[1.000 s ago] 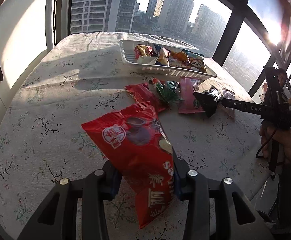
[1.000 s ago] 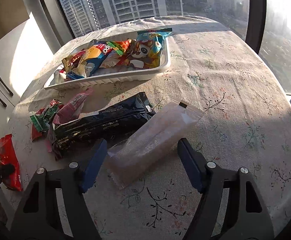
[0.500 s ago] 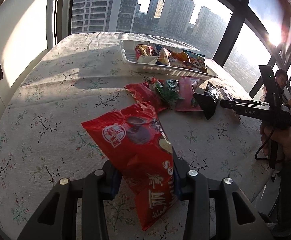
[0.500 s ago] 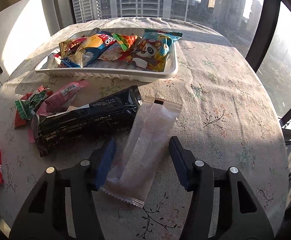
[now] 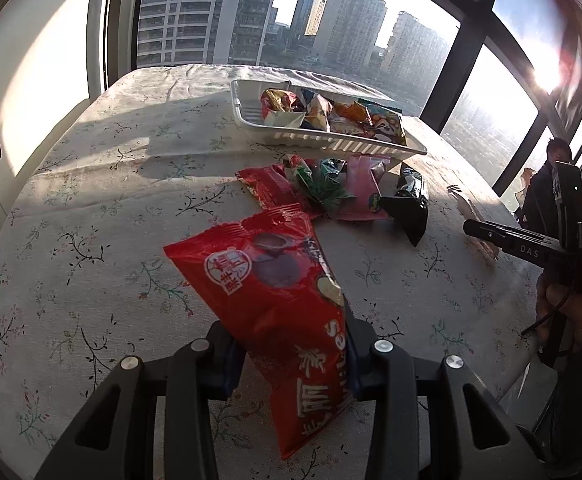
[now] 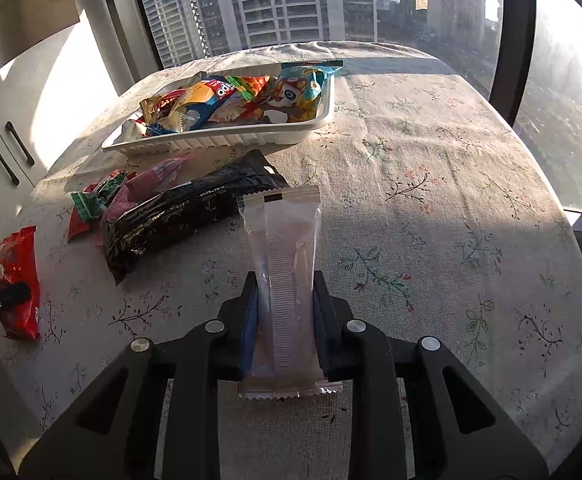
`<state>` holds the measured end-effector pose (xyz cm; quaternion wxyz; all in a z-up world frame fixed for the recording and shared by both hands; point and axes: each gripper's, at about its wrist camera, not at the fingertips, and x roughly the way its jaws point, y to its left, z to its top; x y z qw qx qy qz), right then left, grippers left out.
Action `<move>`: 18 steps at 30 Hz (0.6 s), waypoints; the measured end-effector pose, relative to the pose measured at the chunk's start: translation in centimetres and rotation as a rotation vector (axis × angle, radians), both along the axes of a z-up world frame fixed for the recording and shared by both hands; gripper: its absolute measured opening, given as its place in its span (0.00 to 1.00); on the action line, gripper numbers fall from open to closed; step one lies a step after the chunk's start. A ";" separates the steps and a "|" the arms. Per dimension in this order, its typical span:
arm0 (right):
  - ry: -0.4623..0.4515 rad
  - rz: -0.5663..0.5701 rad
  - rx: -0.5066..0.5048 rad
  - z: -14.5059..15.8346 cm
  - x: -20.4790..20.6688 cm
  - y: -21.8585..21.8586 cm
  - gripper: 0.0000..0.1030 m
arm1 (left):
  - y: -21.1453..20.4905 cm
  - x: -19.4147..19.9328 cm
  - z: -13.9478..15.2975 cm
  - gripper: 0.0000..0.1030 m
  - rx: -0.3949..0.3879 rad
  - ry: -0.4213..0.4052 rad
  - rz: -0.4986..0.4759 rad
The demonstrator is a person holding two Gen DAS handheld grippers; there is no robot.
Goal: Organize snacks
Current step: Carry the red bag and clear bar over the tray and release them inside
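My left gripper point(image 5: 291, 340) is shut on a red snack bag point(image 5: 267, 280), held just above the flowered tablecloth. In the right wrist view the same red snack bag point(image 6: 17, 280) shows at the left edge. My right gripper point(image 6: 287, 300) is closing its jaws on a pale see-through packet point(image 6: 287, 248) that lies lengthwise between them, and the pads touch both its sides. Further back stands a white tray point(image 6: 219, 138) heaped with several bright snack packs. A long black packet point(image 6: 187, 212) lies in front of the tray.
A pink packet point(image 6: 151, 180), a green one point(image 6: 95, 200) and a red one point(image 5: 271, 188) lie between tray and black packet. A hand point(image 5: 571, 312) holds the right gripper's handle. A white cabinet point(image 5: 31, 80) stands left, and windows behind. The table edge curves away right.
The right jaws have come in from wide apart onto the pale packet, which now lies straight between them. The right view has shifted along the table. The left gripper and red bag are unmoved.
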<state>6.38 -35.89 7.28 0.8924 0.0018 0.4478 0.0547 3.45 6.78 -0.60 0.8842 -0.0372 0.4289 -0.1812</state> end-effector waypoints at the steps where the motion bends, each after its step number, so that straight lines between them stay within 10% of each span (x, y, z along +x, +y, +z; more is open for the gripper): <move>1: -0.012 0.006 0.020 0.2 -0.6 -0.2 0.21 | -0.1 -0.1 0.1 0.40 -0.003 0.001 -0.004; 18: -0.120 -0.035 0.178 4.3 -1.7 -4.8 0.21 | -0.6 4.0 4.7 0.40 -0.061 -0.052 -0.038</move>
